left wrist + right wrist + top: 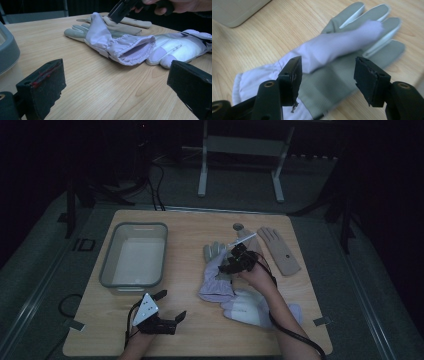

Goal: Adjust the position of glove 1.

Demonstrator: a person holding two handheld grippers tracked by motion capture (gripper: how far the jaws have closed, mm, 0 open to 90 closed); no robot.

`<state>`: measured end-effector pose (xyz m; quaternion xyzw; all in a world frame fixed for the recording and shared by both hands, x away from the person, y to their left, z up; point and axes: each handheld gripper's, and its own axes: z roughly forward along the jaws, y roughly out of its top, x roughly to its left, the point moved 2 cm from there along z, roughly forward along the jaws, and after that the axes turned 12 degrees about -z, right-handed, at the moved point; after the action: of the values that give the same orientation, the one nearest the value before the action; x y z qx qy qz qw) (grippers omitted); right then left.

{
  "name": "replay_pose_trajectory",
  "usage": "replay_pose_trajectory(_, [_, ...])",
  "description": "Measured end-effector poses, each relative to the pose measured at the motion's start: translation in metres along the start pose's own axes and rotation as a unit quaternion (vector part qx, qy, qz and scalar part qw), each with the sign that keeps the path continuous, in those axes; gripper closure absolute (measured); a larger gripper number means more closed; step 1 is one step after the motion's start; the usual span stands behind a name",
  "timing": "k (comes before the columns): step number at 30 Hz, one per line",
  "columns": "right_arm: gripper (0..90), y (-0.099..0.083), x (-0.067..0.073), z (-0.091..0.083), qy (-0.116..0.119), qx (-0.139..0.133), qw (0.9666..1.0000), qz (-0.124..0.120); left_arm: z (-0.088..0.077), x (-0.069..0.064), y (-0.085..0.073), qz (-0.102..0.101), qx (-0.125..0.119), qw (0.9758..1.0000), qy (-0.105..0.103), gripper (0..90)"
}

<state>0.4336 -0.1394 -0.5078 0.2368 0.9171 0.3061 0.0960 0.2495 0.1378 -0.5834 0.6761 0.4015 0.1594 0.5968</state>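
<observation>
Right gripper view shows the right gripper (327, 81) hovering with jaws apart over a limp, light grey-and-lilac glove (332, 62) lying mid-surface, probably best pinched at its gathered cuff; the left gripper (115, 92) rests open nearby.

Wooden table (190, 330), grey tub (134, 255), lilac-grey glove (216, 270), white glove (250, 307), tan glove (280, 250)

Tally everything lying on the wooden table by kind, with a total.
Gloves: 3 – lilac fabric glove with grey palm, white padded glove, beige knit glove
Grey plastic tubs: 1
Small grey round discs: 1
Total: 5
</observation>
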Motion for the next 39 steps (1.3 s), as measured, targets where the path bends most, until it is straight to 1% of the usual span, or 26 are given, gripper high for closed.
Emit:
replay_pose_trajectory(1, [39.3,-0.002,0.000,-0.004,0.002,-0.001,1.0000,-0.002,0.000,0.000,0.000,0.000,0.000,1.0000,0.000,1.8])
replay_pose_trajectory(3, [39.6,-0.006,-0.001,-0.011,-0.001,-0.001,1.0000,-0.003,0.000,0.000,0.000,0.000,0.000,1.0000,0.000,1.9])
replay_pose_trajectory(4, [39.6,-0.009,-0.001,-0.015,0.001,0.002,1.0000,-0.008,0.000,0.000,0.000,0.000,0.000,1.0000,0.000,1.8])
replay_pose_trajectory(5, [39.6,-0.012,-0.001,-0.018,-0.004,0.005,0.9999,-0.013,0.000,0.000,0.000,-0.001,0.000,1.0000,0.000,1.8])
replay_pose_trajectory(7, [40.0,-0.018,-0.002,-0.025,-0.002,0.005,0.9998,-0.017,0.000,0.000,0.000,-0.002,0.000,1.0000,0.000,1.8])
replay_pose_trajectory(9, [41.8,-0.024,-0.002,-0.033,-0.005,0.005,0.9998,-0.019,0.000,0.000,0.000,-0.002,0.000,1.0000,0.000,1.8])
replay_pose_trajectory(11, [42.5,-0.031,0.000,-0.041,-0.007,0.003,0.9997,-0.025,0.000,0.000,0.000,-0.002,0.001,1.0000,0.000,1.8])
replay_pose_trajectory(14, [44.6,-0.042,0.005,-0.051,-0.007,0.004,0.9991,-0.041,0.000,0.000,0.000,-0.001,0.001,1.0000,0.000,1.8])
replay_pose_trajectory(16, [45.0,-0.051,0.008,-0.058,0.000,0.003,0.9988,-0.049,0.000,0.000,0.000,-0.001,0.001,1.0000,0.000,1.8])
replay_pose_trajectory(20, [47.9,-0.072,0.013,-0.073,-0.001,0.002,0.9985,-0.054,0.000,0.000,0.000,0.000,0.000,1.0000,0.002,1.8])
replay_pose_trajectory(21, [48.3,-0.078,0.014,-0.077,0.003,0.004,0.9986,-0.052,0.000,0.000,0.000,0.001,0.000,1.0000,0.002,1.9])
replay_pose_trajectory(23, [49.3,-0.091,0.016,-0.083,0.008,0.009,0.9984,-0.055,0.000,0.000,0.000,0.000,0.001,1.0000,0.002,1.9])
replay_pose_trajectory(24, [49.0,-0.099,0.018,-0.086,0.014,0.013,0.9982,-0.056,0.000,0.000,0.000,0.000,0.001,1.0000,0.002,1.8])
replay_pose_trajectory(27, [49.4,-0.114,0.021,-0.093,0.016,0.017,0.9986,-0.048,0.001,0.000,0.000,0.000,0.001,1.0000,0.002,1.8])
replay_pose_trajectory(29, [49.2,-0.124,0.024,-0.097,0.012,0.021,0.9987,-0.045,0.001,0.000,0.000,0.000,0.001,1.0000,0.002,1.9])
replay_pose_trajectory(32, [48.5,-0.135,0.030,-0.102,0.018,0.028,0.9985,-0.045,0.001,0.000,0.000,0.000,0.001,1.0000,0.003,1.8])
replay_pose_trajectory(36, [45.8,-0.143,0.036,-0.101,0.033,0.033,0.9974,-0.055,0.001,0.000,0.000,-0.001,0.003,1.0000,0.003,1.8])
replay_pose_trajectory(38, [45.6,-0.143,0.037,-0.100,0.034,0.038,0.9970,-0.058,0.001,0.000,0.000,-0.001,0.003,1.0000,0.003,1.9])
replay_pose_trajectory(39, [44.3,-0.146,0.039,-0.092,0.047,0.056,0.9948,-0.070,0.001,0.000,0.000,-0.001,0.003,1.0000,0.004,1.9])
